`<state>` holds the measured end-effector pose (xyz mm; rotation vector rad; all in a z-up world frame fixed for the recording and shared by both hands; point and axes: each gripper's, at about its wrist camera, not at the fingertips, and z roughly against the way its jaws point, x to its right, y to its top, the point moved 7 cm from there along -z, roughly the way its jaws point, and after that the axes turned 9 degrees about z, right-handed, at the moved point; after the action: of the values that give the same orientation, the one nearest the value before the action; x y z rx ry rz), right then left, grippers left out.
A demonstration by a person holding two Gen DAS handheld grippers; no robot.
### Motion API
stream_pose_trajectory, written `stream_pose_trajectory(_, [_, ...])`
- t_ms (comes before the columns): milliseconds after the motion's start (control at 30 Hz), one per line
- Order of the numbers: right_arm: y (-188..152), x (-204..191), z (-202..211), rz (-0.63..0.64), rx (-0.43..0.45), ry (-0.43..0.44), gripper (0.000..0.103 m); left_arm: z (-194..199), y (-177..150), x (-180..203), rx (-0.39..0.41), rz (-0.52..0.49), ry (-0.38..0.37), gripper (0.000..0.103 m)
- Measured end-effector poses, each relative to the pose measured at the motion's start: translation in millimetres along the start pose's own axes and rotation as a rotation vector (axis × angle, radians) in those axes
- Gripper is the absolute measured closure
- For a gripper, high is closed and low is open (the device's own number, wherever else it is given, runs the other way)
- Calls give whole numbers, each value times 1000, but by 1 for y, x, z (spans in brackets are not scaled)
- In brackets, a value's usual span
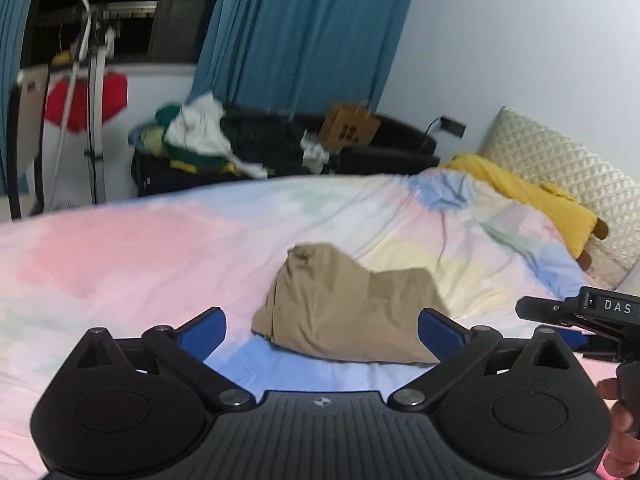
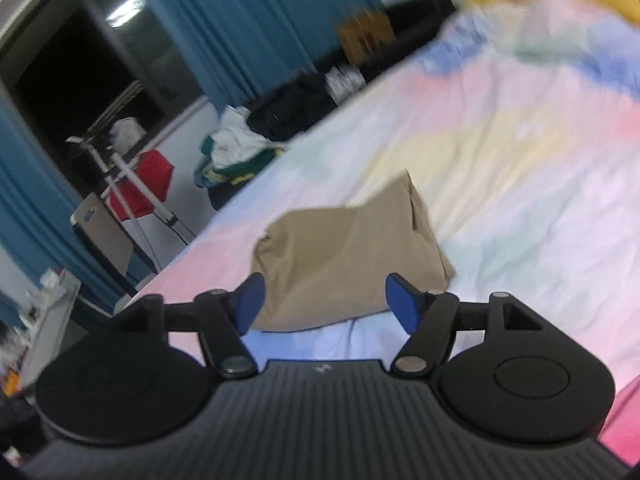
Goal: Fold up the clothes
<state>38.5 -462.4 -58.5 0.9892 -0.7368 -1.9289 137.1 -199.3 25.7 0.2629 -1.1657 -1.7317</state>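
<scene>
A tan garment [image 1: 352, 304] lies folded into a compact bundle on the pastel bedspread [image 1: 140, 248]. My left gripper [image 1: 322, 330] hangs above and in front of it, jaws wide open with nothing between the blue pads [image 1: 208, 330]. In the right wrist view the same tan garment [image 2: 348, 264] sits just beyond my right gripper [image 2: 326, 302], which is open and holds nothing. The right gripper's black body [image 1: 588, 316] shows at the right edge of the left wrist view, with a hand [image 1: 620, 420] below it.
A yellow plush toy [image 1: 532, 196] and a quilted pillow [image 1: 560, 160] lie at the head of the bed. Beyond the bed stand a dark suitcase heaped with clothes [image 1: 200, 140], a cardboard box [image 1: 348, 124], blue curtains [image 1: 304, 28] and a drying rack [image 1: 92, 80].
</scene>
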Motion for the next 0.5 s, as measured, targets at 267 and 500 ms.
stream_pose_trajectory(267, [-8, -45, 80, 165, 138, -6, 12, 110, -13, 14, 118, -66, 45, 0])
stream_pose_trajectory(500, [-43, -62, 102, 247, 195, -41, 12, 151, -43, 10, 156, -89, 45, 0])
